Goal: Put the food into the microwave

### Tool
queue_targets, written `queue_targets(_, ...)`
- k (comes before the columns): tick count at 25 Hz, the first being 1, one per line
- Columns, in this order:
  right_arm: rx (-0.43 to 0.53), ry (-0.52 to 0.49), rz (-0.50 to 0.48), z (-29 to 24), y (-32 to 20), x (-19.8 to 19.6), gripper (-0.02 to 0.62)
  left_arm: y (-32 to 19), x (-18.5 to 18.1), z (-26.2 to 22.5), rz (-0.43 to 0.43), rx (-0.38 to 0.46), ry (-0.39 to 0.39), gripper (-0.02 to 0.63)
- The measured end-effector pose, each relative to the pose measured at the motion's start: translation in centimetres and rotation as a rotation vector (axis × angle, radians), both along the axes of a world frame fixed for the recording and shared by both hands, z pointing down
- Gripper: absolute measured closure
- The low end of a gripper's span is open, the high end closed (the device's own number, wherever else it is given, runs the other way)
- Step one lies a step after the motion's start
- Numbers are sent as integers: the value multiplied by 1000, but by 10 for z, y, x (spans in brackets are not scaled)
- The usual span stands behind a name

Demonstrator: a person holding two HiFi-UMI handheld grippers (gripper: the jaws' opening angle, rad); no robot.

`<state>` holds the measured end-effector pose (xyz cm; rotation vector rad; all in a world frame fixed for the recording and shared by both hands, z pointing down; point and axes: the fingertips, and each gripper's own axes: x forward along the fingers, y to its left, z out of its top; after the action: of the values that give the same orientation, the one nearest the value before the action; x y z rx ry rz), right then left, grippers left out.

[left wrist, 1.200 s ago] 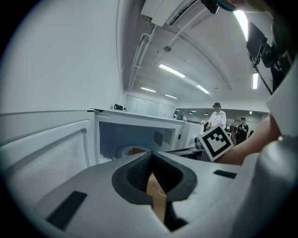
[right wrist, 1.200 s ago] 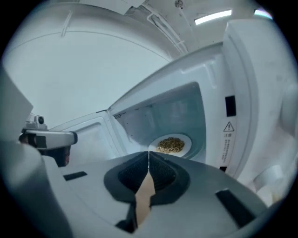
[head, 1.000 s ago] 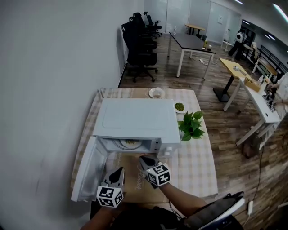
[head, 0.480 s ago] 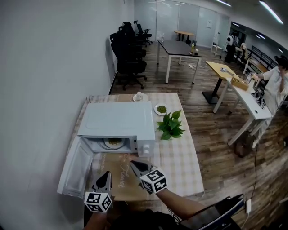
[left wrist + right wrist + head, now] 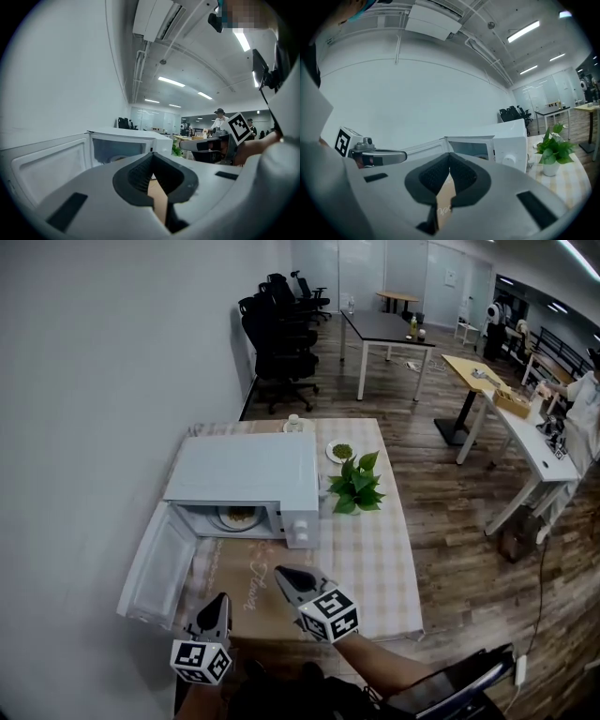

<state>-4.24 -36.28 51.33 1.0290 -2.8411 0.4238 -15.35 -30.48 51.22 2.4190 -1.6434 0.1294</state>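
Note:
A white microwave point(image 5: 242, 476) stands on the table with its door point(image 5: 155, 563) swung open to the left. Inside it lies a plate of food point(image 5: 236, 517). My left gripper point(image 5: 221, 601) hovers near the table's front edge, below the open door, shut and empty. My right gripper point(image 5: 279, 573) is over the brown mat point(image 5: 246, 589) in front of the microwave, also shut and empty. In the left gripper view the microwave point(image 5: 126, 145) is ahead, with the right gripper point(image 5: 183, 145) to the right. In the right gripper view the microwave point(image 5: 511, 140) is ahead on the right.
A potted green plant point(image 5: 356, 486) stands right of the microwave. Behind it are a small dish of green food point(image 5: 341, 452) and a white cup point(image 5: 294, 424). A wall runs along the left. Office chairs point(image 5: 281, 334), desks and people are further back.
Both grippers have drawn back from the microwave's opening toward the table's front edge and risen. The plate stays inside and the door stays open.

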Motion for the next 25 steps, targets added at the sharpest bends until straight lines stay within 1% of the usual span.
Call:
queue_targets(5,29,-1,8,-16,14,-5,586,17,-12,-17,-14,19,13,598)
queue_targets(8,43,-6,26,-27,25,-11,586,27,-21,-25,-5,31,22,598)
queue_targets(16,47,-17,84,-44,48,-39,586,46,-61,-42,22,61,33,598)
queue_targets(25,59,-19,103,-61,69,-69,586,65,-87,-52,42,78,65,598)
